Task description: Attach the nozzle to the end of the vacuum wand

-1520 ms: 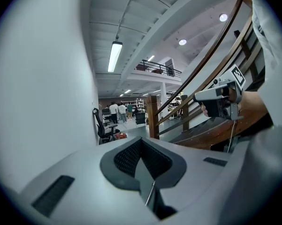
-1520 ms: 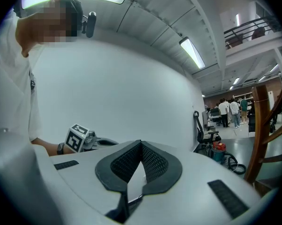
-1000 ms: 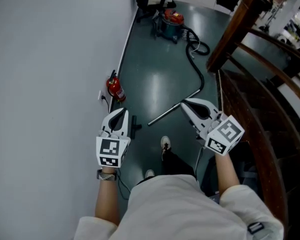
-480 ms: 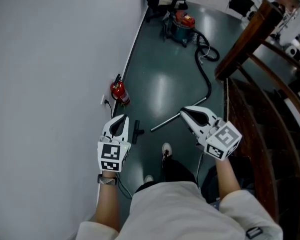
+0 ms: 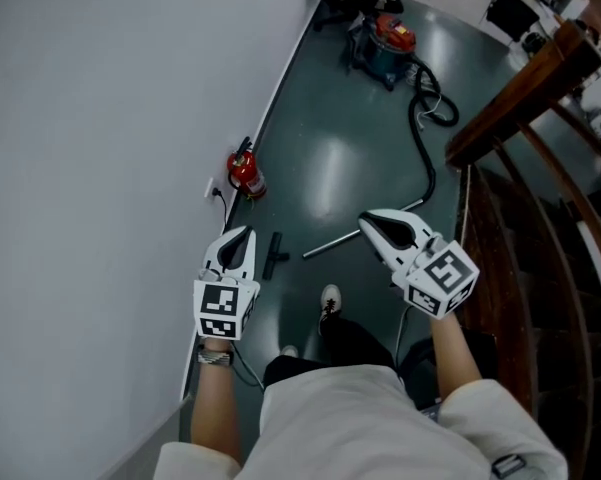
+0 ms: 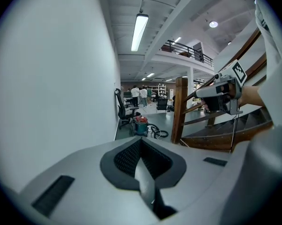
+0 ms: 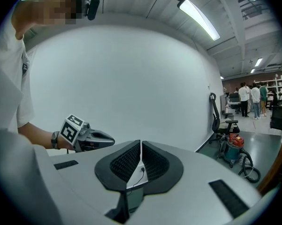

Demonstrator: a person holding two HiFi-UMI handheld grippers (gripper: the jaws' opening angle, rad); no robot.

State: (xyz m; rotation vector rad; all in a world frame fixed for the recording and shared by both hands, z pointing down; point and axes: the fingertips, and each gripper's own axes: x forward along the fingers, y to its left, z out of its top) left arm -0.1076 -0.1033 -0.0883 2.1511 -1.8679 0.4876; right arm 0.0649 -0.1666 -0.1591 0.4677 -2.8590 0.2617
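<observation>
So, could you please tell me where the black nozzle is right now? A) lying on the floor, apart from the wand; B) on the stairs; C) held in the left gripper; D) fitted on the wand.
A: the nozzle lies on the floor, a gap from the wand's free end; the left gripper and right gripper are shut and empty.

Red extinguisher [image 5: 246,175] — silver wand [image 5: 330,245] — teal floor [image 5: 355,118].

Floor [image 5: 320,168]: dark green, smooth, glossy, with light reflections. Wall [image 5: 100,118]: white, smooth, matt. Vacuum wand [image 5: 330,245]: bright metal tube. Nozzle [image 5: 273,255]: black matt plastic. Stair rail [image 5: 520,83]: brown polished wood. Left gripper [image 5: 242,232] and right gripper [image 5: 368,218]: white matt plastic shells; jaws lined with black ribbed pads [image 7: 124,162].
</observation>
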